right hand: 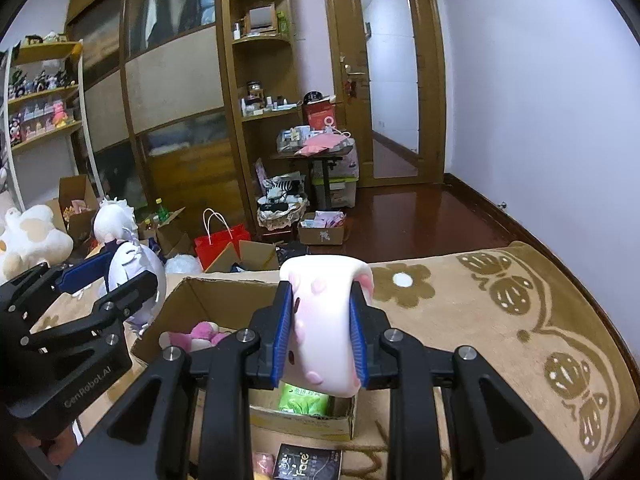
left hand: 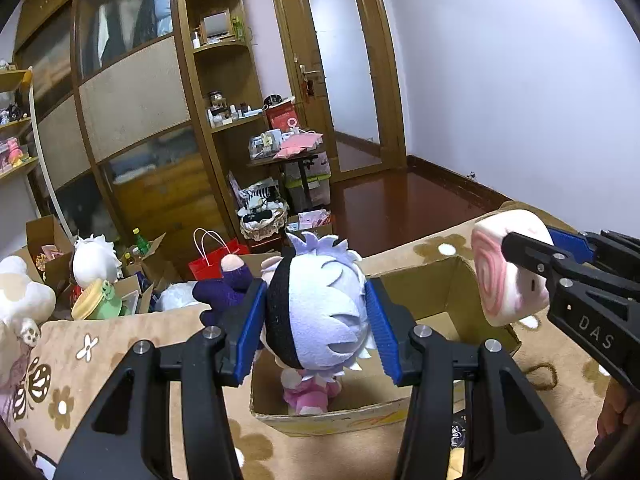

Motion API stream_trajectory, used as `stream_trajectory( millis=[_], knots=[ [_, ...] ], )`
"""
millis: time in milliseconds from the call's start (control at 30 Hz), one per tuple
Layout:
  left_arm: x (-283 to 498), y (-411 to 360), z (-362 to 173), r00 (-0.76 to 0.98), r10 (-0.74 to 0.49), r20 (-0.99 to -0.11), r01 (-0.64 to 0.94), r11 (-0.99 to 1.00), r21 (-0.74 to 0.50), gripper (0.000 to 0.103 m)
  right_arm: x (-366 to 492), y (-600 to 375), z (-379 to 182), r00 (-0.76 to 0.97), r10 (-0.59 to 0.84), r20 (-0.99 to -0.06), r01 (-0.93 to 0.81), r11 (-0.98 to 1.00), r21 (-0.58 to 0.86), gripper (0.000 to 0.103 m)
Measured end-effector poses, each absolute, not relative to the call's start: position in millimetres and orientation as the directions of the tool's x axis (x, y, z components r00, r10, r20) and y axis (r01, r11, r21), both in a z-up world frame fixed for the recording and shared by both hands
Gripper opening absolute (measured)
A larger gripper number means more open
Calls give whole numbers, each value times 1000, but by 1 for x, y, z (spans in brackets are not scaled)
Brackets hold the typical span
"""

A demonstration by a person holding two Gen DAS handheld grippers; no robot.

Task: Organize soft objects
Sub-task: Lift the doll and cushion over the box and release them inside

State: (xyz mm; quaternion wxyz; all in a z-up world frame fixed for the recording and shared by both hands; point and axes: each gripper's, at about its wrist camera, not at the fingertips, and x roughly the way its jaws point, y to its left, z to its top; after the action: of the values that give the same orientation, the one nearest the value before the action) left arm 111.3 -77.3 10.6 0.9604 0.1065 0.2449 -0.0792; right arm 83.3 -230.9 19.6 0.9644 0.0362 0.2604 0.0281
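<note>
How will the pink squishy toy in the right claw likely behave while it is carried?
The pink squishy toy is probably soft: it bulges around the right claw pads. It seems light, held without sagging. Its smooth surface might slip if the pinch loosens.

The cardboard box (left hand: 448, 280) stands open on the patterned blanket (left hand: 120, 344). The left gripper (left hand: 316, 332) holds the plush doll (left hand: 320, 312) by its head above the near left part of the box, with the doll's feet inside the box. The right gripper (right hand: 320, 332) holds the squishy toy (right hand: 324, 320) above the box, to the right of the doll. A plush (right hand: 200, 334) lies in the box at its left wall, and a packet (right hand: 304, 398) lies in it below the squishy toy. Beyond the blanket's far edge, the paper bag (right hand: 222, 240) stands on the floor. The large plush (right hand: 32, 236) sits far left. The door (right hand: 392, 80) stands behind, right of the shelf unit (right hand: 260, 48).
</note>
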Motion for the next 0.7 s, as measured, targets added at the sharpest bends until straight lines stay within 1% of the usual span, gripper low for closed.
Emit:
stream_trajectory(
  millis=[133,367,700],
  knots=[
    [121,-77,5,852,-119,-510,220,965,141,49,91,-228,14,859,75,-507,-47,997,67,28],
    [140,-73,-12,816,-127,-564,219,971,98,49,103,-229,5,849,93,-519,-59,995,81,28],
    [156,-62,-27,757,-169,-631,228,974,14,49,112,-232,-7,824,163,-543,-105,985,136,29]
  ],
)
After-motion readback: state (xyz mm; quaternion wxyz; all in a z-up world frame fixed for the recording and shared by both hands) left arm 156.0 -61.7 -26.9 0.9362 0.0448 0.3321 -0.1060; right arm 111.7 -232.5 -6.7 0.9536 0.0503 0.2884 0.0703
